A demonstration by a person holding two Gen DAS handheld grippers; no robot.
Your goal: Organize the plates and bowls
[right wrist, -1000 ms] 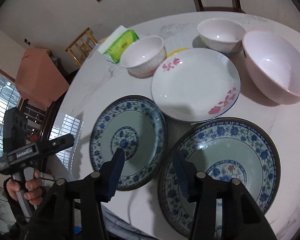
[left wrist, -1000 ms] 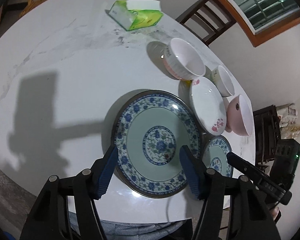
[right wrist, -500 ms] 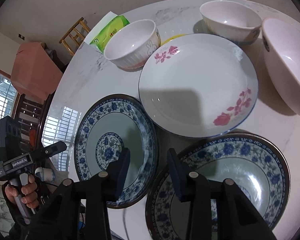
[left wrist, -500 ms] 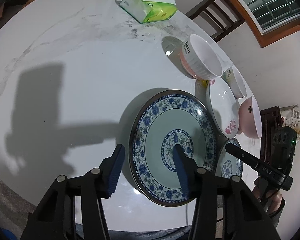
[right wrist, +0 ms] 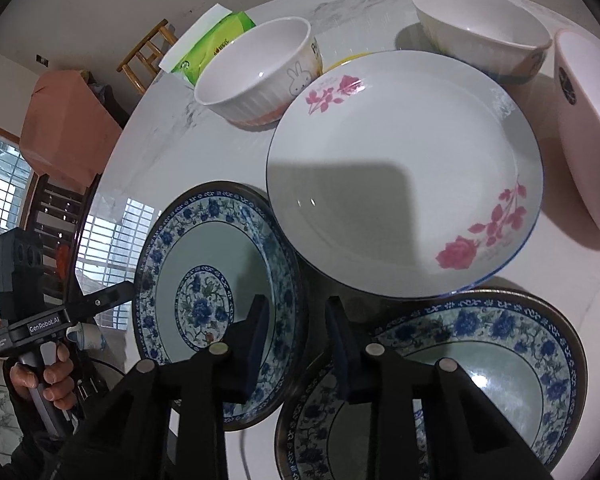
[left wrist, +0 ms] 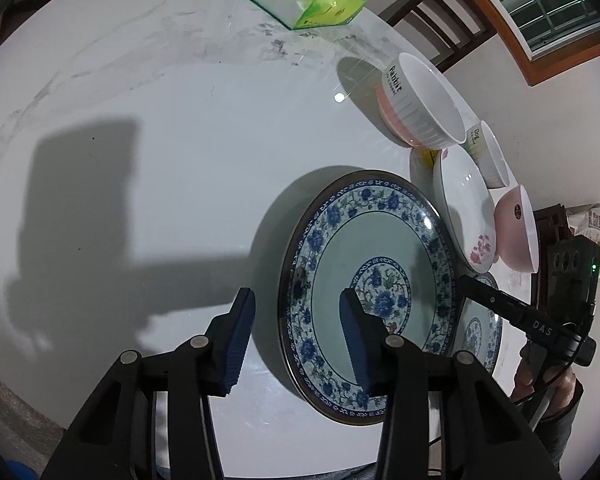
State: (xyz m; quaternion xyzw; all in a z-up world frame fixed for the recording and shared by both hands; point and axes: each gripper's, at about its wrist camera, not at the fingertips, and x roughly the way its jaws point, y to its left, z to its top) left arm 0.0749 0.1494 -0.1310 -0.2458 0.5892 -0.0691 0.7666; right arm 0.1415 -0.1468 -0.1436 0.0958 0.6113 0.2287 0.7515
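Rims sat between both closing tongs: our left gripper (left wrist: 296,334) straddled the left plate (left wrist: 366,292), right gripper (right wrist: 296,342) its neighbour's (right wrist: 480,364), neither pinched.

Legible text:
- "Rabbit" on the outer wall of the ribbed bowl (left wrist: 418,106), upper right of the left wrist view.
- "DAS" on the black arm of the right gripper (left wrist: 540,326), right edge of that view.
- "GenRobot.AI" on the left gripper (right wrist: 46,322), lower left of the right wrist view.
- Print on the green tissue pack (left wrist: 316,0): unreadable.
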